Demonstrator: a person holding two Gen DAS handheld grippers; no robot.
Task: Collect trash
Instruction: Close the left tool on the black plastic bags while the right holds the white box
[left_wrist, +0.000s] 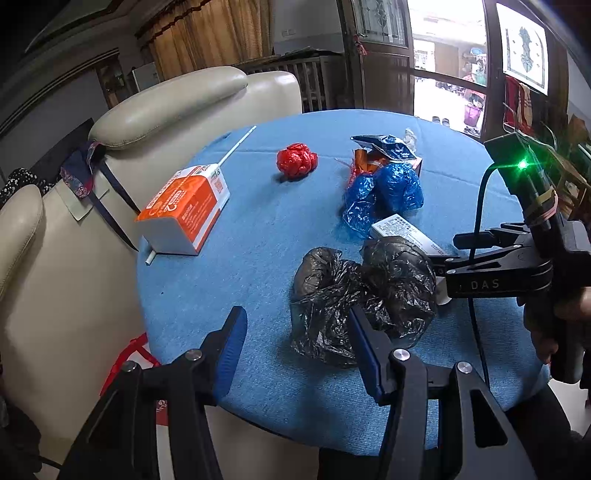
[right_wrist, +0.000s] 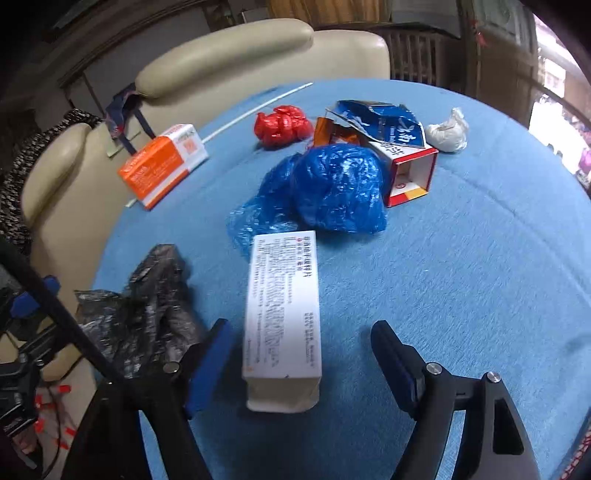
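Left wrist view: the left gripper (left_wrist: 295, 332) hangs over the near edge of the round blue table (left_wrist: 258, 236), jaws apart and empty, its right finger against the crumpled black bag (left_wrist: 365, 291). Beyond the bag lie a blue bag (left_wrist: 384, 192), a red wad (left_wrist: 297, 160) and an orange carton (left_wrist: 184, 210).

Right wrist view: the right gripper (right_wrist: 301, 362) stands wide open astride a white box (right_wrist: 282, 314), pads clear of it. The black bag (right_wrist: 147, 314) lies left of the box.

White printed box (left_wrist: 400, 230) — near end hidden behind the black bag (left_wrist: 364, 295) in the left wrist view. Box print (right_wrist: 282, 295) — blurred, unreadable. Right gripper's fingertips hidden there.
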